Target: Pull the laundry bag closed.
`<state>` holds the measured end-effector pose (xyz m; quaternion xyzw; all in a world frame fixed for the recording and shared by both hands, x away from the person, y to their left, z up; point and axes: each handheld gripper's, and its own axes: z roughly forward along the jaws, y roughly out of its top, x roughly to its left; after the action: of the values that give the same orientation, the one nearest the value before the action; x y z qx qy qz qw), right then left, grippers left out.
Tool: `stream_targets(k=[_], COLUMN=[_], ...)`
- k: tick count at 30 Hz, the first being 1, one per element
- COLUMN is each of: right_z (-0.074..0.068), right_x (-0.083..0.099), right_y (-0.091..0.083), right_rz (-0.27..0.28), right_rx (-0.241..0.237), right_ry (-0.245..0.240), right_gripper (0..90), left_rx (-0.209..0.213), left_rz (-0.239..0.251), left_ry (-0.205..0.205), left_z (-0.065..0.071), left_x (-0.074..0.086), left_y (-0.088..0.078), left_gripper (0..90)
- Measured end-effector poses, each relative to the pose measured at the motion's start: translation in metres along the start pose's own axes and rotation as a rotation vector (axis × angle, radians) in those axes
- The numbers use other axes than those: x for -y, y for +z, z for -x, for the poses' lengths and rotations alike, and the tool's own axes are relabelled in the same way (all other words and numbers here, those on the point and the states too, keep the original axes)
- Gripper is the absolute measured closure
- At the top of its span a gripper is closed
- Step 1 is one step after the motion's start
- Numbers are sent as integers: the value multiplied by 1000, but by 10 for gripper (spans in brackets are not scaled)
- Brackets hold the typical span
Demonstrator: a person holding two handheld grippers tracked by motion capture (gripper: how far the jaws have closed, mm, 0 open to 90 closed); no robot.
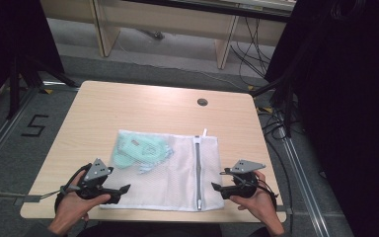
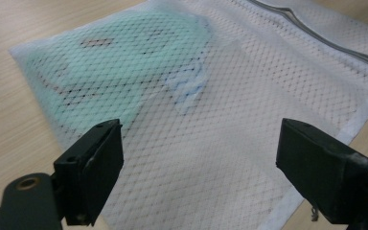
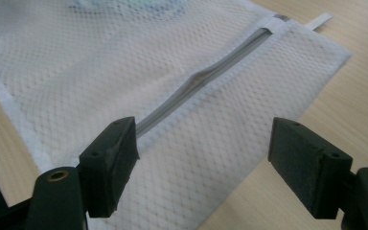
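A white mesh laundry bag (image 1: 175,180) lies flat on the wooden table (image 1: 103,113). A mint-green garment (image 1: 139,150) sits inside its far left part. A grey zipper (image 1: 198,168) runs along the bag's right side, from near to far. My left gripper (image 1: 121,192) stands open at the bag's near left corner, with nothing between its jaws. In the left gripper view the bag (image 2: 239,110) and the green garment (image 2: 110,62) lie ahead of the gripper (image 2: 199,158). My right gripper (image 1: 218,180) is open at the bag's near right edge. In the right gripper view the zipper (image 3: 196,81) runs away from the open gripper (image 3: 203,153).
A round cable hole (image 1: 202,102) sits near the table's far edge. Black cables (image 1: 276,123) trail on the floor at the right. A "5" (image 1: 33,126) is marked on the floor at the left. Pale furniture legs (image 1: 224,47) stand behind the table.
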<state>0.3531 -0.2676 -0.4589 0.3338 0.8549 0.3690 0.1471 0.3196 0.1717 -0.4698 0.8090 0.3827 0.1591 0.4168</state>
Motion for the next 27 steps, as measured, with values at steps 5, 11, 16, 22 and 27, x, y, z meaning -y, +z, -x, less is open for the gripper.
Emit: stream_targets(k=[5, 11, 16, 22, 27], right_z=[-10, -20, -24, -27, -31], right_x=[-2, -1, -1, -1, -1], right_y=[2, 10, 14, 17, 20], right_rz=[-27, -60, -82, -102, -125], right_rx=[-45, -106, -127, -153, -186], right_ry=[-30, -100, -121, -137, -144], right_gripper=[289, 329, 347, 358, 380], left_rx=[16, 54, 43, 92, 118], left_rz=[-1, -10, -15, -5, -30], left_ry=[24, 55, 90, 89, 139], left_z=[10, 22, 29, 38, 48], left_x=[-4, -6, -10, -12, -14], left_y=[7, 18, 22, 29, 37], left_gripper=[164, 172, 175, 176, 174])
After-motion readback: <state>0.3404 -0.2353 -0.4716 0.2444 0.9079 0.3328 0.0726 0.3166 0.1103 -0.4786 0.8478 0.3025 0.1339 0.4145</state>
